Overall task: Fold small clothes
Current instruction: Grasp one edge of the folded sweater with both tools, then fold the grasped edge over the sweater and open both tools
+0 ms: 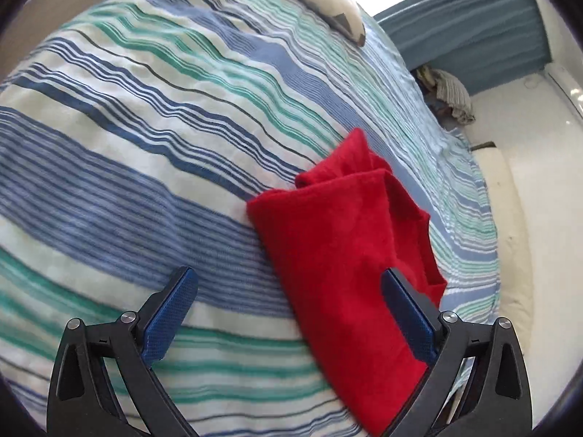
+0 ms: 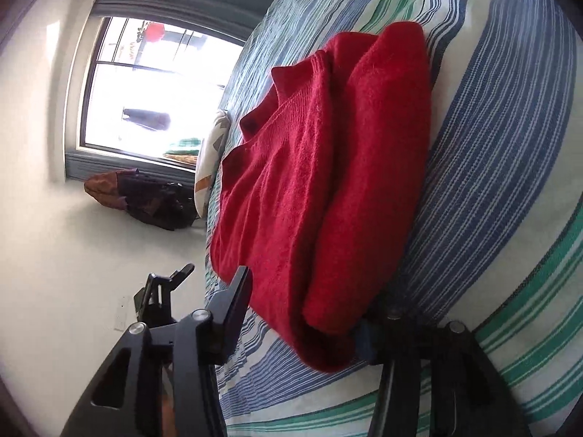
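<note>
Fingers of the left gripper (image 1: pixel 288 291) are spread wide, with nothing pressed between the blue pads; the right-hand pad (image 1: pixel 408 313) is laid over the near part of the red sweater (image 1: pixel 339 240), while the left-hand pad is held above bare bedspread. Fingers of the right gripper (image 2: pixel 302 302) are set at a middling gap around the near rolled corner of the same sweater (image 2: pixel 320 167); one finger (image 2: pixel 233 298) is seen against the flat knit edge, the other is mostly hidden under the folded bulge, so whether the cloth is truly pinched cannot be told.

Beneath both grippers a bed is spread with a striped bedspread (image 1: pixel 145 145) in blue, green and white bands.

On it the sweater is laid, folded into a long narrow bundle. In the left wrist view its long axis is run from just between the fingers up and away, slanting slightly toward the left, with the far end bunched into loose folds. In the right wrist view the bundle is stretched straight ahead of the fingers, a thick rolled fold lying on the side toward the hidden finger and a flatter layer with a ribbed edge on the other side. The knit is fuzzy, plain, bright red.

Beyond the far end of the sweater a patterned pillow (image 1: pixel 339 7) is seen at the bed's edge.
</note>
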Tool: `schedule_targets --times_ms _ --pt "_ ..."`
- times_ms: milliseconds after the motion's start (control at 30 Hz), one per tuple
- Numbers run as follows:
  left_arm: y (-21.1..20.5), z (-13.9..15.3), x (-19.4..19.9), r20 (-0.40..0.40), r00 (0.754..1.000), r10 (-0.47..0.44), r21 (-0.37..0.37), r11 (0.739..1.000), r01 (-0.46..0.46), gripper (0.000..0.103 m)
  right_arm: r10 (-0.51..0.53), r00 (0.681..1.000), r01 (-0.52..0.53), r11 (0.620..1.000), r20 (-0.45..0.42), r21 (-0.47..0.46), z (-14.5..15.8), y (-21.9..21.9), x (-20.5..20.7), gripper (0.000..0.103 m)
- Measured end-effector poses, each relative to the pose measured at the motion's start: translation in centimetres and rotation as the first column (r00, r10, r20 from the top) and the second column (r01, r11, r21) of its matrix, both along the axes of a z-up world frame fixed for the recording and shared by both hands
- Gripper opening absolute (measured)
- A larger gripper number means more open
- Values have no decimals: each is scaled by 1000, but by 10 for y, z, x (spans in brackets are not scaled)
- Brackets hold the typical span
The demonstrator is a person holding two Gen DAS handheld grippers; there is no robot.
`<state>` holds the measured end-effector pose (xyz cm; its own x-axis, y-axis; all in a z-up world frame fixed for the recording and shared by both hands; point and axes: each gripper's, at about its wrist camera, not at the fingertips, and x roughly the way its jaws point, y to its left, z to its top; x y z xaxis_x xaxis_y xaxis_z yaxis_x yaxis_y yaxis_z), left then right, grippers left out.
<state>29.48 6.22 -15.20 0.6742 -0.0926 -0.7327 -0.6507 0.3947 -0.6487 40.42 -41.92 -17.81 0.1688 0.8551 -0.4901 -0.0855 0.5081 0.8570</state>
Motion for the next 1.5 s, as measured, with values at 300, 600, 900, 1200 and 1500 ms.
schedule_targets --times_ms 300,600,900,1200,1500 --pt "2 -2 47 59 998 -15 18 1000 14 11 108 994 -108 994 -34 -3 -17 38 13 12" --pt "-92 72 -92 91 994 -60 82 995 53 10 322 947 -322 947 -22 8 50 -21 57 12" --pt "-182 10 -196 -30 999 -31 85 996 33 28 483 876 -451 831 20 -326 20 -44 0 36" --pt "-183 51 -215 -36 999 -28 344 938 39 84 154 987 -149 984 48 -95 8 -48 8 76" --pt "-200 51 -251 -30 999 -24 430 902 34 84 365 876 -243 900 317 -362 109 48 -11 13"
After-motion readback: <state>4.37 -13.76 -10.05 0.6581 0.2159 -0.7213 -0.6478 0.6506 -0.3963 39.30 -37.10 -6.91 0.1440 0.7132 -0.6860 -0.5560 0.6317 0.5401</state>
